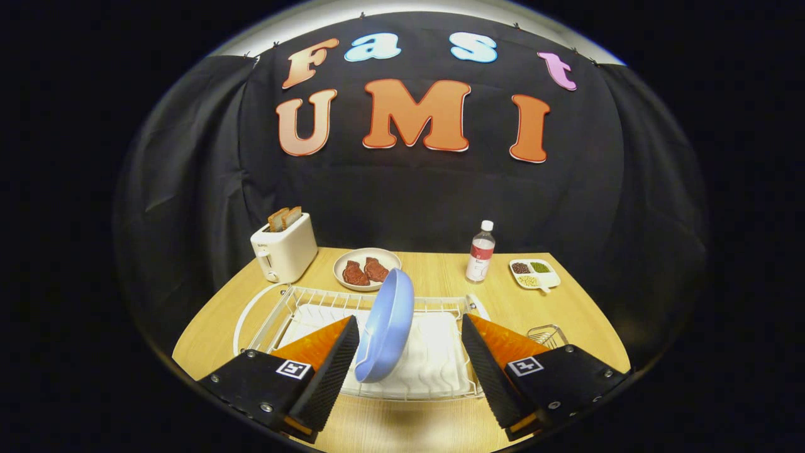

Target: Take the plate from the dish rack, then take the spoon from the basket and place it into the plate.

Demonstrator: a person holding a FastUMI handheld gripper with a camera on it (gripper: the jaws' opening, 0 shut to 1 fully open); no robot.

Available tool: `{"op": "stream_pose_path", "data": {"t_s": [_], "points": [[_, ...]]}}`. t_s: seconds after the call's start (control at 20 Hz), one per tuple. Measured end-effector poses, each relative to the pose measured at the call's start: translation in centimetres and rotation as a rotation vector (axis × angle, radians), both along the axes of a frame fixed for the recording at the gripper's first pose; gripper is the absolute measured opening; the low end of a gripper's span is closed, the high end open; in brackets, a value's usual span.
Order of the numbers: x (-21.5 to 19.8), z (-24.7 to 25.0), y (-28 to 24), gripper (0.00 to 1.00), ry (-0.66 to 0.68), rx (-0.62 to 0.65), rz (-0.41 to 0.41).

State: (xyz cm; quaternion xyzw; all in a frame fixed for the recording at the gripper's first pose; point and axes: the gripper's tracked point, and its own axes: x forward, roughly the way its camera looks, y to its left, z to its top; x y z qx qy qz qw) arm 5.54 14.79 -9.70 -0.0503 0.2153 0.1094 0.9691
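Now the gripper hangs with fingers wide apart; the plate stands on edge in the rack between them, nearer the left finger, basket at three o'clock.

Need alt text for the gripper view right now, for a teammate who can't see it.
The gripper is open, its fingers either side of a blue plate standing on edge in a white wire dish rack. Beyond, on the wooden table: a toaster, a plate of meat, a bottle.
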Motion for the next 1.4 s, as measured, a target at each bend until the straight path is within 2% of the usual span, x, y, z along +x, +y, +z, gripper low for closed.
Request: {"op": "stream_pose_path", "data": {"t_s": [0.2, 0.3, 0.35, 0.4, 0.45, 0.65, 0.85, 1.0, 1.3, 1.4], "points": [[2.0, -2.2, 0.7, 0.94, 0.055, -0.037, -0.025], [3.0, -3.4, 0.9, 0.84, 0.088, -0.031, -0.045], [3.5, -4.0, 1.0, 0.75, 0.111, -0.030, -0.055], [3.9, -4.6, 1.2, 0.71, 0.133, -0.024, -0.068], [4.2, -5.1, 1.4, 0.63, 0.153, -0.013, -0.078], [5.2, -7.2, 2.1, 0.39, 0.244, 0.018, -0.134], [6.1, -6.7, 0.8, 0.26, 0.233, 0.007, -0.226], [6.3, -6.1, 0.9, 0.23, 0.217, -0.004, -0.233], [6.8, -3.1, 1.2, 0.23, 0.087, -0.174, -0.200], [6.4, -2.2, 1.9, 0.23, 0.073, -0.159, -0.183]]}}
